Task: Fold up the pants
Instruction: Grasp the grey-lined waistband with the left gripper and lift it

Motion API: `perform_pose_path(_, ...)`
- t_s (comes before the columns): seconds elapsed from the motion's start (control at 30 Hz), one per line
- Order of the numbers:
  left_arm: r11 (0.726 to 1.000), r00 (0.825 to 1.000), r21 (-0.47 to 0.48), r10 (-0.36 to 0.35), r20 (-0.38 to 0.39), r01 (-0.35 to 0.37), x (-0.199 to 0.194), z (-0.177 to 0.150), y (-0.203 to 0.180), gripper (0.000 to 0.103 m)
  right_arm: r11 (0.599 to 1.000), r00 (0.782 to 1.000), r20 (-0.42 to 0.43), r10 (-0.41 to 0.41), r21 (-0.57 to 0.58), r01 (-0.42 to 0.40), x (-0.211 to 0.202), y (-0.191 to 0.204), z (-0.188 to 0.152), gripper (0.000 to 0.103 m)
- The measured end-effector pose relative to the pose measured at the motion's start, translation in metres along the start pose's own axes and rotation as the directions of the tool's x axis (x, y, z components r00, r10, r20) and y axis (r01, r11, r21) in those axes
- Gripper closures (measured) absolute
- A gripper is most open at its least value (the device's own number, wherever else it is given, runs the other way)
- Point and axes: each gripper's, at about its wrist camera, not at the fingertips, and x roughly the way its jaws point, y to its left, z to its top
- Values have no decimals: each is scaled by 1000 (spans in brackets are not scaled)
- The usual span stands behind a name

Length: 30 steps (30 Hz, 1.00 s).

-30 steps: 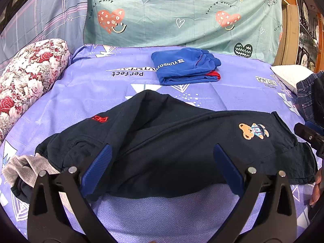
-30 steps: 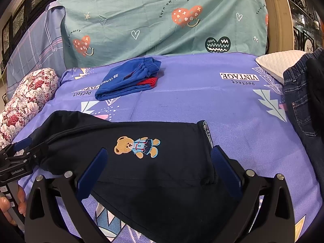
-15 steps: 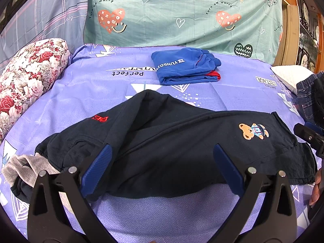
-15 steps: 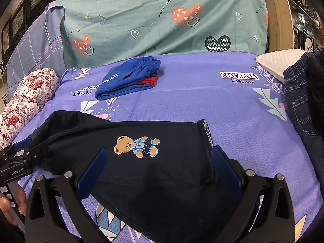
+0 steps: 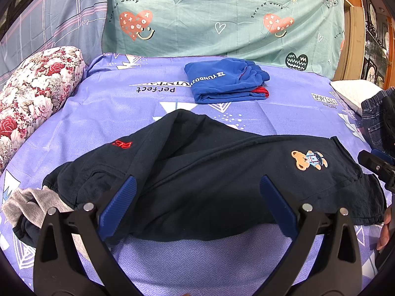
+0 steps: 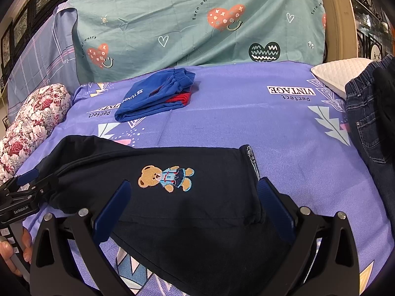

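Observation:
Dark navy pants (image 5: 209, 172) with a bear patch (image 5: 308, 160) lie crumpled across the purple bedsheet (image 5: 118, 113). A grey lining shows at their left end (image 5: 27, 199). My left gripper (image 5: 197, 192) is open and empty, with its blue pads over the near edge of the pants. My right gripper (image 6: 195, 194) is open and empty over the bear-patch end of the pants (image 6: 197, 209), just below the bear patch (image 6: 165, 177). The left gripper's tip shows at the left of the right wrist view (image 6: 24, 185).
Folded blue pants (image 5: 227, 83) lie at the back of the bed. A floral pillow (image 5: 32, 91) is at the left. Jeans (image 6: 367, 123) and a white pillow (image 6: 338, 74) are at the right. A green heart-print sheet (image 5: 222, 17) hangs behind.

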Motion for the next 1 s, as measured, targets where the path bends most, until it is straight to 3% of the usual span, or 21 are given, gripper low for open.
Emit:
perform_pose_path(0.3,1000,1000,-5,-20,-16,19,-11,-7,4,2,1000,1000,-4,2,16,-2,0,-3,1,1)
perform_pose_path(0.43,996,990,24,-80,-120,83,-43,-33,22,2,999,1000,-11,11,48,-11,0,-10,1,1)
perform_pose_path(0.57,999,973,37,45,-224,-38,-51,-58,57,2,999,999,-29,23,43,-22,3,-8,2,1)
perform_pose_path(0.67,991,959,33,134,-248,-130,-43,-64,78,3,999,999,-25,26,26,-26,2,-4,2,1)
perform_pose_path(0.73,987,949,49,161,-270,-154,-35,-62,86,5,999,999,-21,26,25,-26,0,-4,2,1)
perform_pose_path(0.83,971,938,128,230,-258,-203,-23,-56,80,5,999,999,-22,29,40,-28,0,-7,2,1)
perform_pose_path(0.93,945,916,208,303,-265,-252,-5,-56,75,5,998,999,-27,28,62,-26,1,-12,2,1)
perform_pose_path(0.97,952,914,194,287,-286,-238,-2,-55,76,20,997,999,-27,30,66,-29,1,-13,2,1)
perform_pose_path(1.0,961,925,175,258,-280,-215,-2,-49,81,38,997,999,-28,32,68,-30,1,-13,2,1)
